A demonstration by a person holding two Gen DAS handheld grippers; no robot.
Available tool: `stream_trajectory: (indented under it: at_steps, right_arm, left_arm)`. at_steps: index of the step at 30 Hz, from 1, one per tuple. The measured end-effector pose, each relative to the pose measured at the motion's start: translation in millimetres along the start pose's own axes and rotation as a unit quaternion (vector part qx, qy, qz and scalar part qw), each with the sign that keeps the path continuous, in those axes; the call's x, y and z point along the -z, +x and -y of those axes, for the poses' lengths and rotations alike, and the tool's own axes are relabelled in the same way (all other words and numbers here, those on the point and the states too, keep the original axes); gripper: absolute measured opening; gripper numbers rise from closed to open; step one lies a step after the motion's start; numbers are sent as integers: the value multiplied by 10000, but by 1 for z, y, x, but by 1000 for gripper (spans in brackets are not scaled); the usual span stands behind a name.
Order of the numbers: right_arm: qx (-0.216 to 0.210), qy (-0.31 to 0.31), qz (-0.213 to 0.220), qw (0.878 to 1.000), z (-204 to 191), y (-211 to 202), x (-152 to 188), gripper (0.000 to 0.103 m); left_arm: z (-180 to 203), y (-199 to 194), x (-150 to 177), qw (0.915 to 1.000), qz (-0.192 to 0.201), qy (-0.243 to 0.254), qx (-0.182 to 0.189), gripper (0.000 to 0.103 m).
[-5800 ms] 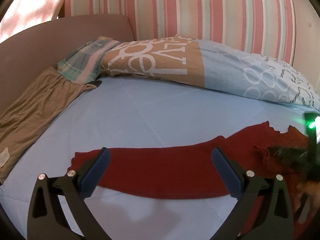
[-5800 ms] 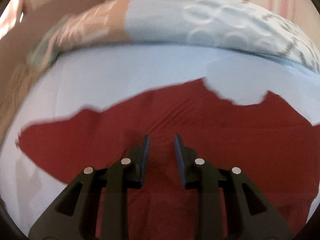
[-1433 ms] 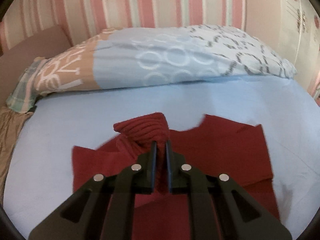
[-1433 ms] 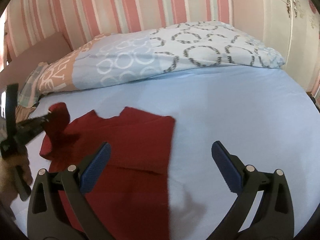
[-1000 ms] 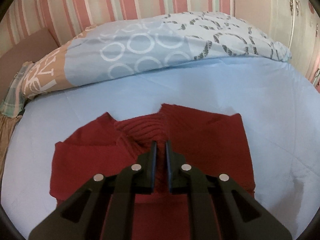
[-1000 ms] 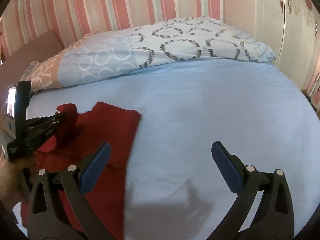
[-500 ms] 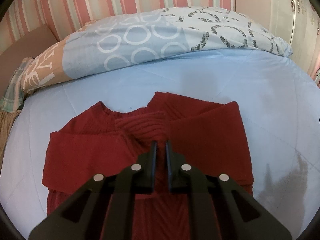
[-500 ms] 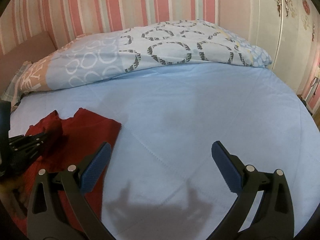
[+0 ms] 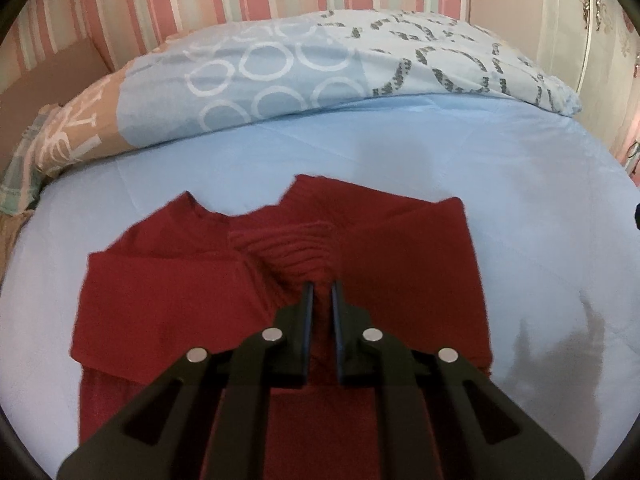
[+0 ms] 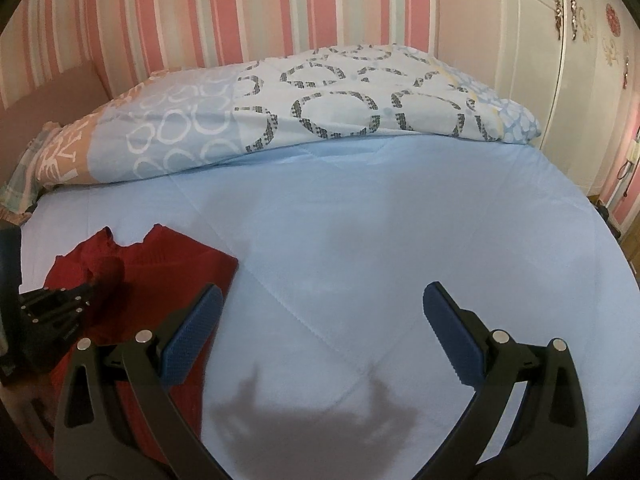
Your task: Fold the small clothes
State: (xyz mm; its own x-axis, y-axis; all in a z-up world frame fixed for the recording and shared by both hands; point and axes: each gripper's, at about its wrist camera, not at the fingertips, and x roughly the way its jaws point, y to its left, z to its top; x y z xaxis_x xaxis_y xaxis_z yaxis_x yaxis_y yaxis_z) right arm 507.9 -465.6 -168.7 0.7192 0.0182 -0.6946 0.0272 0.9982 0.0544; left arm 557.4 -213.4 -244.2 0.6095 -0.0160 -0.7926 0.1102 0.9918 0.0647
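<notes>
Gripping one red sweater [image 9: 400,280], two claws

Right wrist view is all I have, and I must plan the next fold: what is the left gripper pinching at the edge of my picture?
Observer: The left gripper is shut on the ribbed sleeve of the red sweater, laid across the sweater's chest.
Operator: Is the other sleeve folded in too?
Observer: In the left wrist view the right side of the sweater shows a straight folded edge; I cannot tell a sleeve there.
Operator: Which way does the neckline face?
Observer: Toward the patterned pillow; light blue sheet shows in the notch.
Operator: Is my right gripper near the sweater?
Observer: The right gripper is open over bare sheet, beside the sweater's right edge.
</notes>
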Motion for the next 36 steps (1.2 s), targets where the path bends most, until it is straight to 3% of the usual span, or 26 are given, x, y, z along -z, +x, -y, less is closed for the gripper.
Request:
stream_trajectory:
  at_steps: [3,6,7,9,10,12,14,20,29,33,36]
  right_arm:
    - [10,4,-31,10000,1,4,1,100]
    - [25,3,-64,10000,2,8,4,100]
    - [29,2,-84,10000,2,10,6,100]
    - [38,13,-128,9999,2,13,9,100]
    - [38,32,-153,9999,2,15,11,100]
    - [16,69,-184,9998,0,17,14,100]
    - [-33,88,-217,9997,-5,17,16,100]
    - [-220,-11,-270,9994,-42,15,17,100]
    - [-602,-9,-726,9955,-128,46,24,87]
    - [-337,-437,-982,9936,-164,70,33,70]
    - [670,-1190,-1279,9823,-178,99,52,70]
  left_arm:
    - [8,7,0,9999,-103,15,69,10]
    - [16,14,2,9992,-165,-117,332,20]
    - [18,16,3,9986,-178,-155,478,43]
    - [24,9,4,9974,8,-177,695,68]
    - [26,4,3,9973,142,-165,707,77]
    - [25,-6,1,9968,236,-177,743,84]
    - [13,-16,0,9968,333,-213,692,84]
    - [-53,-36,5,9988,442,-218,-27,86]
    - [-173,-45,47,9961,340,-410,-706,86]
    - [-213,-51,67,9953,276,-571,-738,86]
    - [-231,-50,80,9953,180,-589,-747,86]
